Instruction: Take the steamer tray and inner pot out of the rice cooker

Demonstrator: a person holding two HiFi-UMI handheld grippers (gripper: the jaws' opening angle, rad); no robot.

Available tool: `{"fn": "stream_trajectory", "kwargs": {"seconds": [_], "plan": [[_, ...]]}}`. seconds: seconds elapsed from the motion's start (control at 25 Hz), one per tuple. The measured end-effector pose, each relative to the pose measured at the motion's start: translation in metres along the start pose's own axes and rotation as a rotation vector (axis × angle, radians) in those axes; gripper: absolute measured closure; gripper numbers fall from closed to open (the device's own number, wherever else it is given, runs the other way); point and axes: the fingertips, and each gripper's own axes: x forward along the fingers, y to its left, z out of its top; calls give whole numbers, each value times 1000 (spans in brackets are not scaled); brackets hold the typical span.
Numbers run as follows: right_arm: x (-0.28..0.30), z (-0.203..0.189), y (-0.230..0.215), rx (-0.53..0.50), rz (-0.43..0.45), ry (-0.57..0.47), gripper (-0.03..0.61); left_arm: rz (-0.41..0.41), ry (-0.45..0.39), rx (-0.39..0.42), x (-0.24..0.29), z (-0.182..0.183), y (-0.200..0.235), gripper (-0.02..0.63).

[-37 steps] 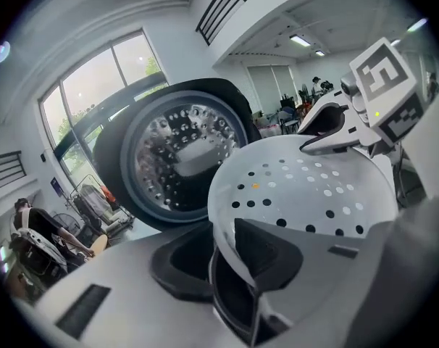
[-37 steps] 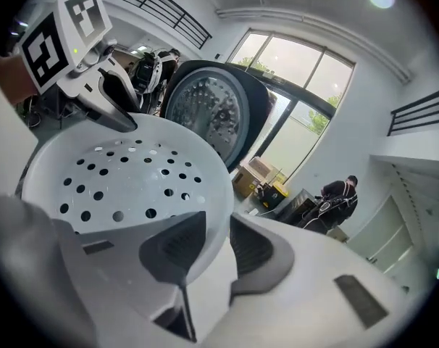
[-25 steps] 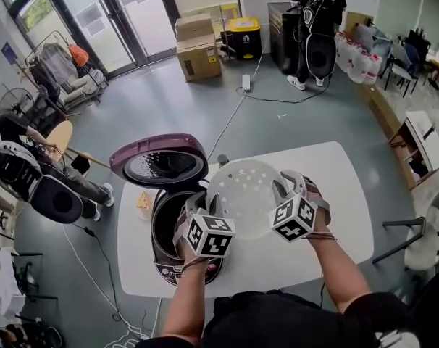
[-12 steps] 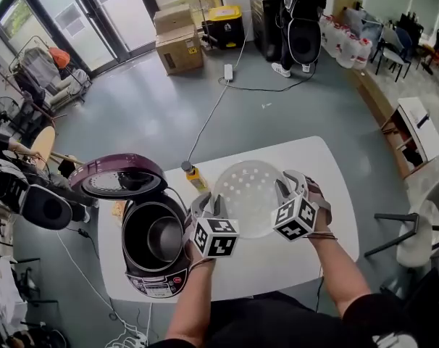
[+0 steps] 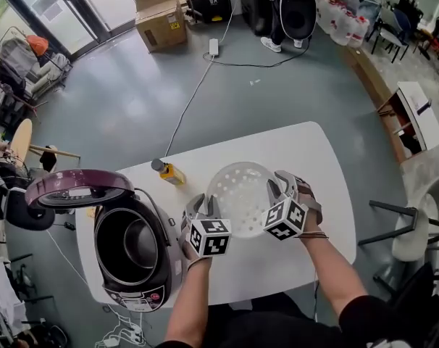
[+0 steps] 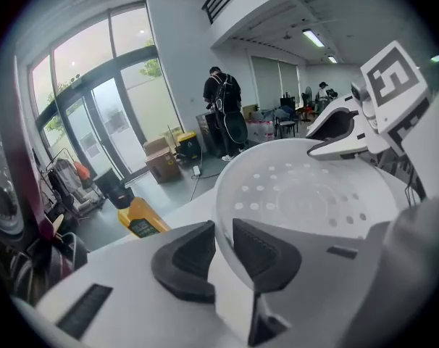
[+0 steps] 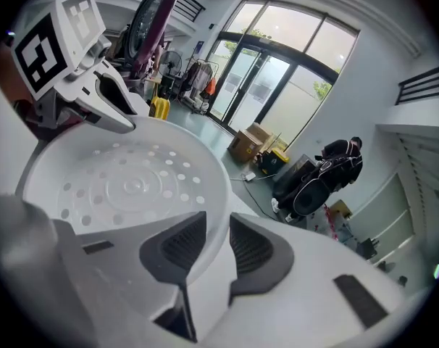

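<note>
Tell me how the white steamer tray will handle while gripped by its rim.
The steamer tray looks like thin, translucent perforated plastic, so it is probably light and slightly flexible. The left tongs and right tongs pinch only its smooth rim on opposite sides, so it may slip or swing if tilted.

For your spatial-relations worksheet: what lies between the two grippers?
The tray. The left gripper clamps its rim on one side and the right gripper clamps the opposite side. The head view shows this best.

Print on rice cooker (image 5: 136, 298) panel, too small
</note>
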Motion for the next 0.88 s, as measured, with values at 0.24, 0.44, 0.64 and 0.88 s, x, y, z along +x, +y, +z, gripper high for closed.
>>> {"fn": "stream_trajectory", "kwargs": {"seconds": [0.24, 0.44, 0.64, 0.88], "plan": [[53, -28, 6, 33, 5, 3, 477, 28, 16, 25, 54, -12, -7, 535], [76, -42, 13, 46, 22, 13, 479, 10, 33, 15, 80, -27, -14, 534], [85, -53, 21, 83, 53, 18, 483, -9, 44, 21, 93, -40, -21, 529], [89, -50, 17, 96, 51, 1, 462, 21, 18, 26, 95, -36, -15, 511]]}}
